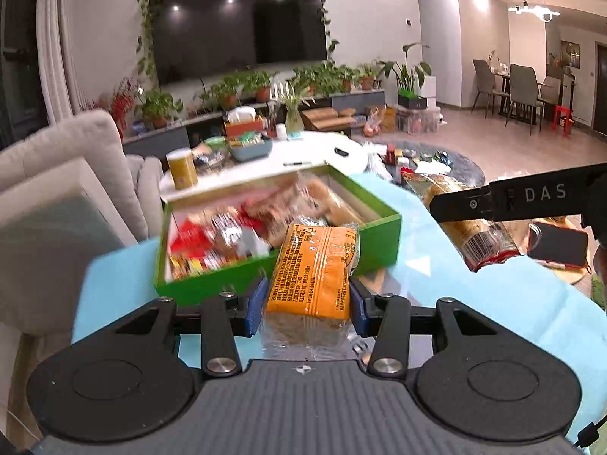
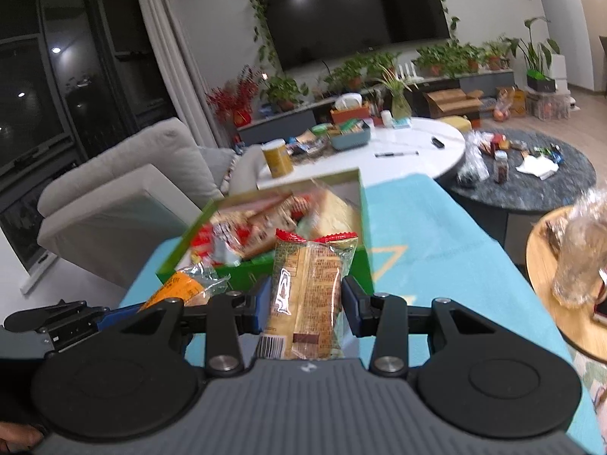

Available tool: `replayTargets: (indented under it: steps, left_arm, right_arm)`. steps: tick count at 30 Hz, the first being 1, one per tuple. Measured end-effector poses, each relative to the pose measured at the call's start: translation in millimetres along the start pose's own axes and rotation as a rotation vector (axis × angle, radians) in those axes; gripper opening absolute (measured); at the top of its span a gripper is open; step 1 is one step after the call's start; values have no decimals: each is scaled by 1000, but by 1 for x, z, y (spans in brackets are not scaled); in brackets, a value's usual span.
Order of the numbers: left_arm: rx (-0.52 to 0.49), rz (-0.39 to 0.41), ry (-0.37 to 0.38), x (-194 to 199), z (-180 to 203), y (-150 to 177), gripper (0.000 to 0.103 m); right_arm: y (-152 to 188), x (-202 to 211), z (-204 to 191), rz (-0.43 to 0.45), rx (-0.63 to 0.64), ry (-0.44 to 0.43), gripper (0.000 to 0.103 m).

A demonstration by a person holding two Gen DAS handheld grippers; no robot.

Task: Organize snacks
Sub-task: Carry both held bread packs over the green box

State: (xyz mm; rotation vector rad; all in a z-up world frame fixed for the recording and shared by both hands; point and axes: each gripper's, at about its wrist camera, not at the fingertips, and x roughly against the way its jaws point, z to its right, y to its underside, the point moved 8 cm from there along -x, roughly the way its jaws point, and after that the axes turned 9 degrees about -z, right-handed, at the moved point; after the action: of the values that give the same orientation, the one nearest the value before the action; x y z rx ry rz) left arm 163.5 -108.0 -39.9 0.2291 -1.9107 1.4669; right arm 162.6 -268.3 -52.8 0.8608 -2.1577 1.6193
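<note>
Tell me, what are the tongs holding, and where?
Left tongs pinch the orange plastic-wrapped snack pack by its sides. Right tongs pinch the clear red-edged bread packet by its sides.

Orange packet [image 1: 309, 271], clamped before green box [image 1: 379, 239]

Living room, night. Wall TV [image 1: 239, 24] ringed with vines, potted plants [image 1: 227, 91] below; beige sofa [image 2: 125, 174], round white table [image 2: 417, 151], dark windows [image 2: 57, 76].
</note>
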Motion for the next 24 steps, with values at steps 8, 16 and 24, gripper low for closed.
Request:
replayTargets:
  steps: [8,16,24]
  left_arm:
    - [1,43,-51,-2,-25,-33,42]
    - [43,34,-112,-26,-65,-63,42]
    - [63,29,-129,-52,-86,-79,42]
  right_arm:
    - [-34,-7,-4,49,-4,-30,72]
    - [-54,-24,-8,73,12,-51,72]
    - [-82,-56,-1,64,1,-65,72]
